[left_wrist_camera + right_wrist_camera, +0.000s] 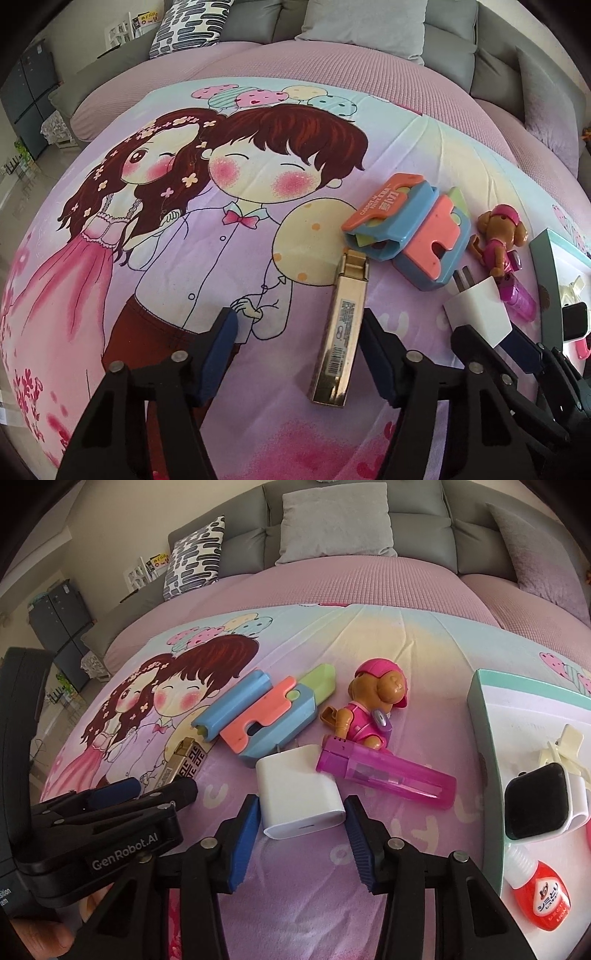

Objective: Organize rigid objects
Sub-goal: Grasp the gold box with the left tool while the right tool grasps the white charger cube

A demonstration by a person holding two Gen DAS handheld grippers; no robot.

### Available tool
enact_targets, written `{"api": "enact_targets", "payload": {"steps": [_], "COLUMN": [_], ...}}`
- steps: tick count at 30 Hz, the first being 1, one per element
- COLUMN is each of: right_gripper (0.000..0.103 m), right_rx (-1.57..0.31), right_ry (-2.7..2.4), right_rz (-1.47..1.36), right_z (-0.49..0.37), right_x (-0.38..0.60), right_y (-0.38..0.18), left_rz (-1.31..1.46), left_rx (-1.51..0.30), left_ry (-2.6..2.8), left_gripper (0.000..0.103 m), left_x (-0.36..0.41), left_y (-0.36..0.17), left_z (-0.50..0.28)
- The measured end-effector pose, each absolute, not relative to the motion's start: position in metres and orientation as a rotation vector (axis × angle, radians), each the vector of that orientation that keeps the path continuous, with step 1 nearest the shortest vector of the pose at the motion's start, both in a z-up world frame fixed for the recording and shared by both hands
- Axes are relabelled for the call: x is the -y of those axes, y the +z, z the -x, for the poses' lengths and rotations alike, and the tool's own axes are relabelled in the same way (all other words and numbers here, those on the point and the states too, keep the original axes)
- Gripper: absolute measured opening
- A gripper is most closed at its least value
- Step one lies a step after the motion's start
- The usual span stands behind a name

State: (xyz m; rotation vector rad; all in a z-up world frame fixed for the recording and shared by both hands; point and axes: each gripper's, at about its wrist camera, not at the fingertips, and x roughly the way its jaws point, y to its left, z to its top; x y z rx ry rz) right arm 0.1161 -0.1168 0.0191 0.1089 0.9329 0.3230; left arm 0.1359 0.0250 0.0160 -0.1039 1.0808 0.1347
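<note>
Left gripper (299, 354), jaws spread wide, straddling a gold lighter (341, 332) that lies lengthwise on the printed cartoon bedsheet (166, 240); neither blue pad touches the lighter, which sits nearer the right-hand pad. Right gripper (301, 830), jaws open around a white USB charger plug (299, 794), with the blue pads just beside or lightly against its two side faces; whether they press on it cannot be told. In the left wrist view the plug (476, 310) stands propped with its prongs pointing away, the right gripper's fingers flanking it. Beyond the plug lie two toy retractable knives in blue and coral: one (225, 712) to the left, the other (273, 716) with a green blade extended, the pair touching side by side. To the right of the knives stands a brown puppy figurine (369, 709) in pink cap and vest. A translucent magenta lighter (388, 775) lies in front of the figurine, its cap end just beside the plug. At the right edge, a teal-rimmed white box lid (487, 716) holds a smartwatch (539, 805) with white strap, a cream hair clip (561, 749), and a red eye-drop bottle (539, 893). Grey sofa cushions (336, 520) fill the background.
</note>
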Motion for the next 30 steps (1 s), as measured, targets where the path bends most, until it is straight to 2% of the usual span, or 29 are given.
{"api": "enact_targets", "payload": {"steps": [1, 3, 4, 8, 9, 17, 30], "right_gripper": [0.05, 0.049, 0.049, 0.049, 0.049, 0.049, 0.047], "right_rx": [-0.932, -0.932, -0.931, -0.929, -0.928, -0.903, -0.795], "right_ry": [0.323, 0.322, 0.322, 0.322, 0.322, 0.326, 0.316], "right_rz": [-0.111, -0.112, -0.11, -0.109, -0.11, -0.118, -0.171], "right_z": [-0.116, -0.115, -0.115, -0.114, -0.113, -0.109, -0.096], "right_x": [0.117, 0.117, 0.117, 0.117, 0.117, 0.121, 0.143], "right_y": [0.019, 0.02, 0.02, 0.022, 0.022, 0.032, 0.068], "left_rz": [0.104, 0.108, 0.114, 0.15, 0.16, 0.191, 0.179], "left_rx": [-1.078, -1.069, -1.067, -1.064, -1.064, -1.041, -0.916], "left_ry": [0.127, 0.114, 0.11, 0.076, 0.067, 0.064, 0.043], "left_gripper": [0.059, 0.045, 0.042, 0.018, 0.016, 0.016, 0.016], "left_x": [-0.024, -0.022, -0.022, -0.023, -0.023, -0.026, -0.02], "left_y": [0.016, 0.017, 0.018, 0.02, 0.02, 0.027, 0.074], "left_z": [-0.137, -0.136, -0.136, -0.133, -0.133, -0.128, -0.113]}}
